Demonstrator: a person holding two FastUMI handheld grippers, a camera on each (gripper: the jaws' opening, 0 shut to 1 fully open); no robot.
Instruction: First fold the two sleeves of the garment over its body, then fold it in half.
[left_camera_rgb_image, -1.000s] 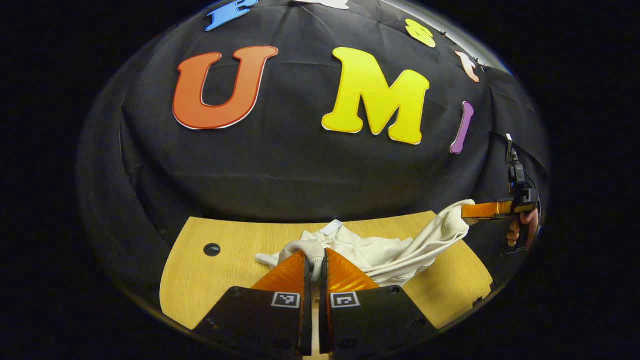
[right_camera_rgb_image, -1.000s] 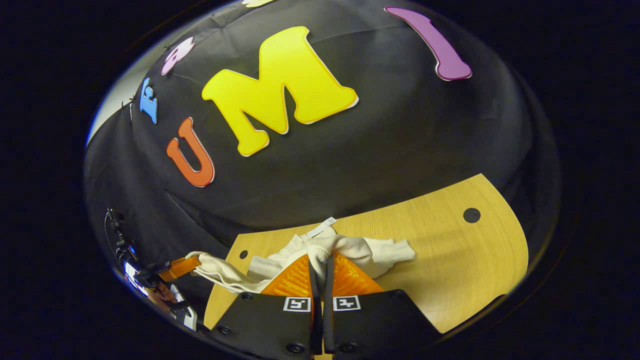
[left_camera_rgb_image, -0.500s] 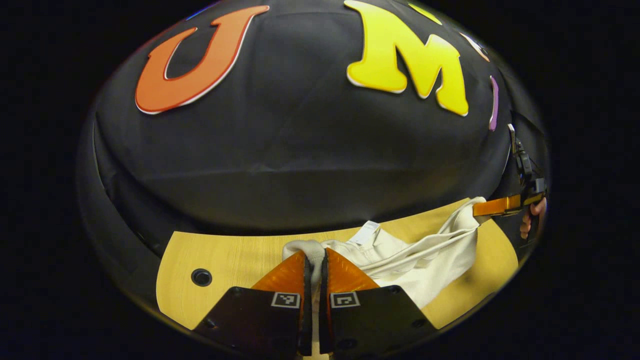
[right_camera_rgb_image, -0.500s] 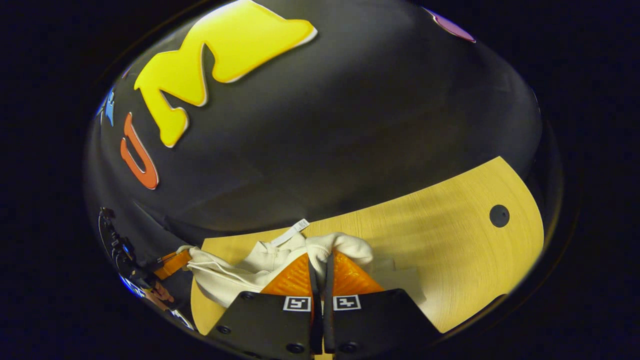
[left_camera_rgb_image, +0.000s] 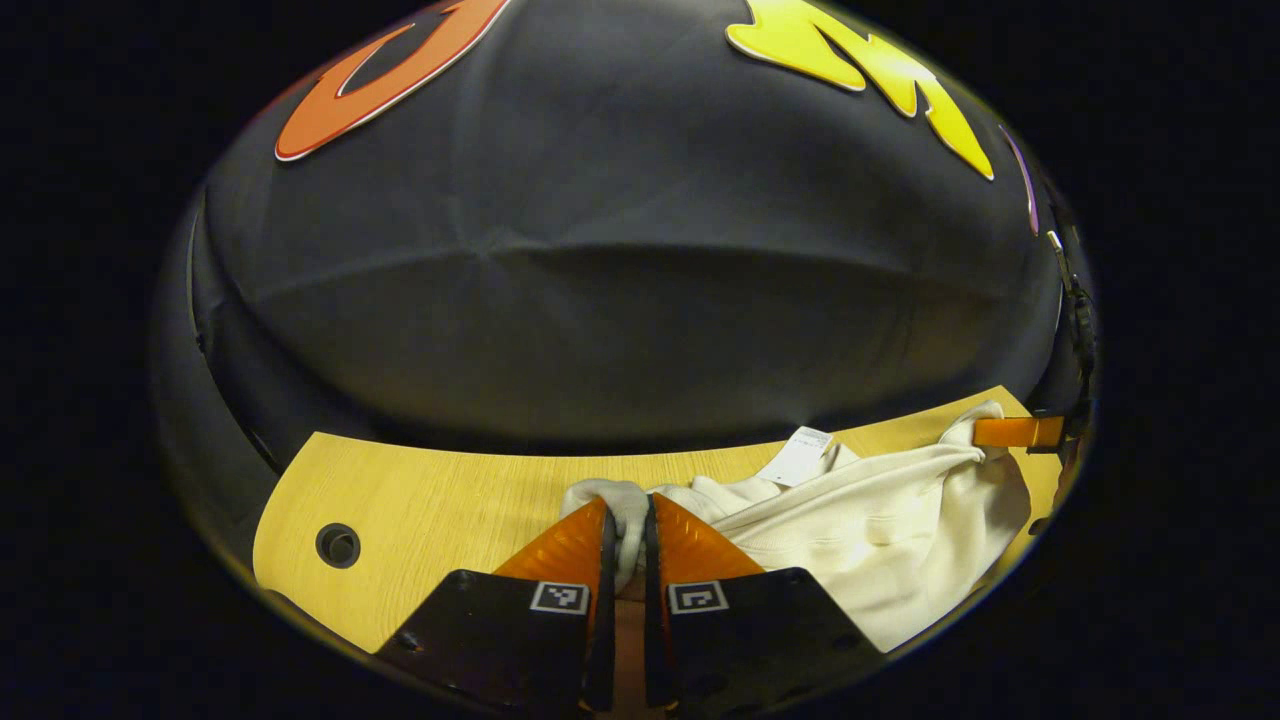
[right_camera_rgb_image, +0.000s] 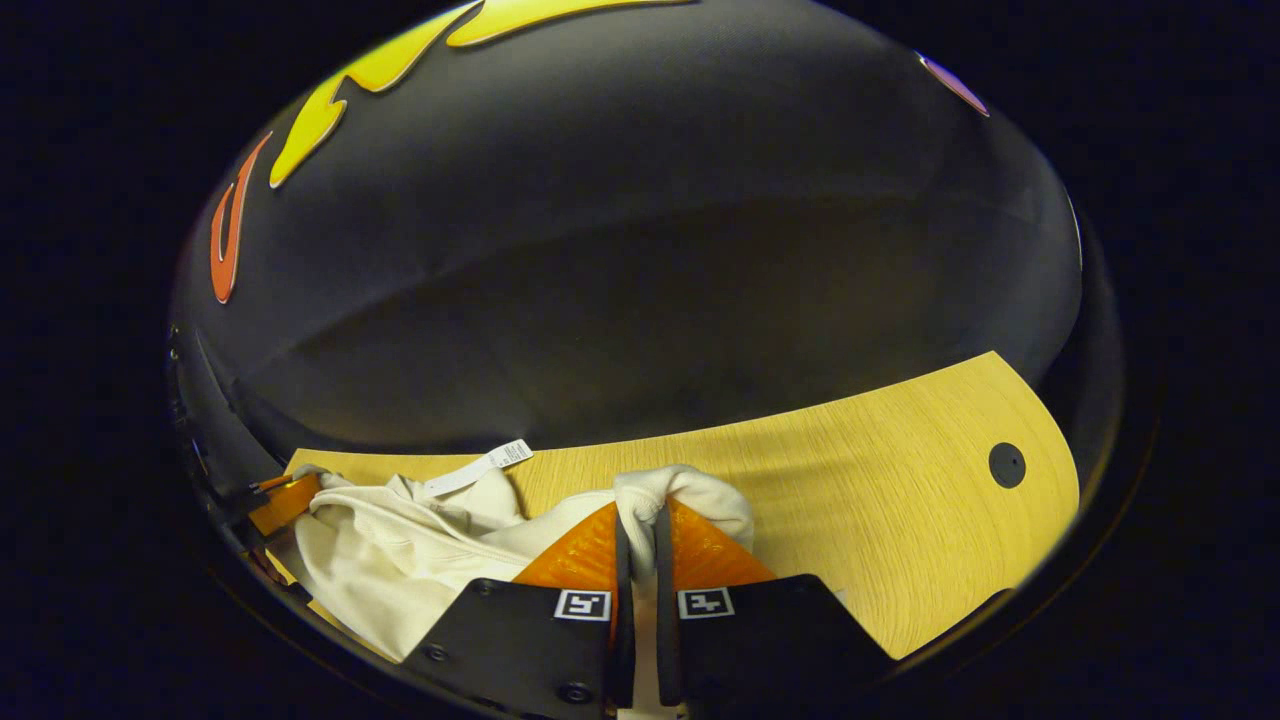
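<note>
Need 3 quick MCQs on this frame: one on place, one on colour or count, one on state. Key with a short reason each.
1. In the left gripper view, where is the round hole in the table?
A. left of the gripper's fingers
B. under the garment
C. at the far right edge

2. What colour is the garment?
A. dark blue
B. cream white
C. red

3. What are the two grippers doing?
A. both open above the table
B. one shut on cloth, one open
C. both shut on cloth of the garment

Key:
1 A: the hole sits on bare table left of the left gripper.
2 B: the garment is cream white, with a white tag at its far edge.
3 C: cloth is pinched between the left gripper's fingers and likewise in the right gripper.
</note>
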